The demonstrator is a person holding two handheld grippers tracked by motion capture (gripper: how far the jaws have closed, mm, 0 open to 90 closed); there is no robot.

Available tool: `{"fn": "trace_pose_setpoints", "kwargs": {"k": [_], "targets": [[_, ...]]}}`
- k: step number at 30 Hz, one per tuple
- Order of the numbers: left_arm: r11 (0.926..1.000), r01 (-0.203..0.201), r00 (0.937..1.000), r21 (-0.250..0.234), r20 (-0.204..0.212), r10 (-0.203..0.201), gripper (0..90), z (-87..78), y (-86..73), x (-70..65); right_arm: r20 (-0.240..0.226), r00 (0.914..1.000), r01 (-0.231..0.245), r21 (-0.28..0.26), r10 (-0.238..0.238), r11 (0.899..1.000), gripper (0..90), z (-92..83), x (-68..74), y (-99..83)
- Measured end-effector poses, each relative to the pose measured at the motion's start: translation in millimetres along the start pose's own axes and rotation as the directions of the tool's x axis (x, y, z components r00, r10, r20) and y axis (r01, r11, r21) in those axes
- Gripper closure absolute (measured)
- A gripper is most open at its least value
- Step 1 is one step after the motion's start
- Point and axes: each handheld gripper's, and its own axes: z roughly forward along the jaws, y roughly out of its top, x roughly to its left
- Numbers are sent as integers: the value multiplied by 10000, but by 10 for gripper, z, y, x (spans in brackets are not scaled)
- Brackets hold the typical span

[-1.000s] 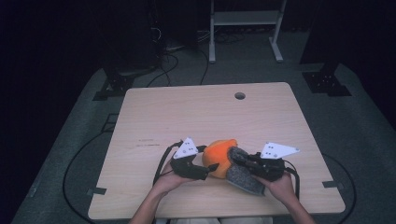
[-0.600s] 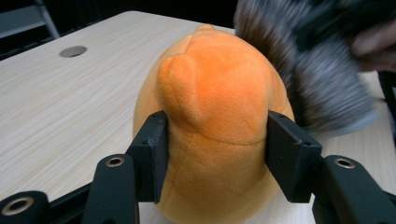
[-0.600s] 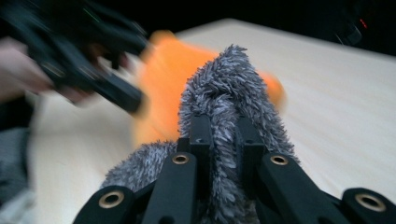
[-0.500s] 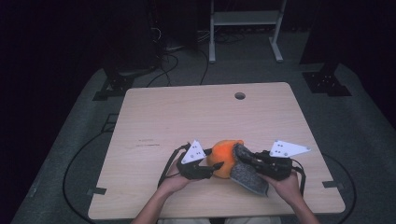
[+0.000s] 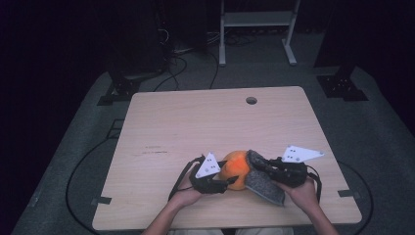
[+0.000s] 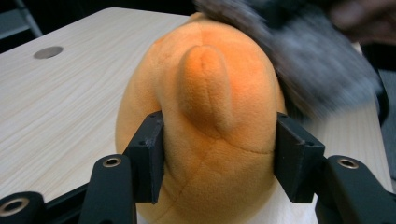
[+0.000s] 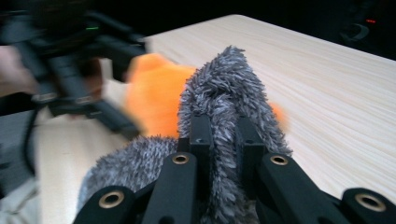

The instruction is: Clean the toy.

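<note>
Left gripper (image 6: 215, 158): jaws just closed in, now pressed on both flanks of the orange plush toy (image 6: 205, 116), one pad per side, plush bulging slightly round the pads. Firm hold. Raised seam lobe of the toy facing the left gripper view, between the pads.

Right gripper (image 7: 219, 135): jaws nearly together, pinching a fold of grey fuzzy fabric (image 7: 224, 88) that stands up between the pads and spills down past them on the near side. Fabric draped against the upper side of the toy; probably touching, edge blurred in the left gripper view.

High view: left gripper (image 5: 226, 179) and right gripper (image 5: 259, 164) meeting at the toy (image 5: 236, 166), grey fabric (image 5: 264, 187) hanging from the right gripper toward the near edge. Toy resting on the tabletop (image 5: 205, 122), near the near edge, slightly right of its middle. Round grommet hole (image 5: 251, 100) close to the far edge, well apart from the toy. Both hands gripping from the near edge.
</note>
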Motion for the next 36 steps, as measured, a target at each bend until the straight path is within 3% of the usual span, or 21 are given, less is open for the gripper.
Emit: {"fn": "trace_pose_setpoints", "kwargs": {"k": [3,5,9,11,13,16,20,22,25,28,32,34,36], "targets": [[9987,-504,9986,9,134,504,426,-8,-17,-58,293,9990,-350,63,349,9994,803,-62,-95,-20],[9976,-693,9973,27,229,692,426,-16,-31,-72,86,9991,-409,145,408,9991,803,-84,-105,-13],[9928,-1195,9926,-10,216,1195,423,-21,-54,-121,-804,9964,246,-96,-253,9997,802,-114,22,94],[9907,-1356,9907,93,145,1354,422,-23,-44,-140,-976,9936,572,-33,-572,9984,802,-105,73,154],[9910,-1337,9909,85,153,1335,422,-27,-51,-140,-785,9941,760,190,-743,9969,802,-79,66,161],[9918,-1278,9916,-14,200,1278,420,-26,-69,-151,-719,9967,415,469,-380,9980,803,-58,-47,90],[9878,-1557,9877,22,153,1557,420,-28,-71,-181,-146,9999,29,875,-16,9962,803,-118,-192,25],[9840,-1782,9839,56,139,1781,417,-29,-77,-202,-696,9975,-89,701,138,9975,803,-145,-187,52],[9798,-1996,9798,95,134,1995,413,-38,-85,-226,-1461,9891,268,453,-200,9986,802,-131,-84,146],[9807,-1956,9807,57,89,1955,409,-50,-100,-230,-1507,9871,654,768,-532,9949,803,-56,-43,172],[9886,-1472,9891,-330,-10,1473,396,-51,-103,-179,-1297,9916,102,838,8,9964,803,-69,-171,89],[9898,-1384,9904,-341,-69,1382,400,-38,-84,-170,-929,9956,-22,1035,119,9946,803,-89,-222,56],[9889,-1449,9894,-344,-179,1443,404,-20,-64,-184,-862,9958,-200,1050,292,9943,803,-116,-253,47]]}}
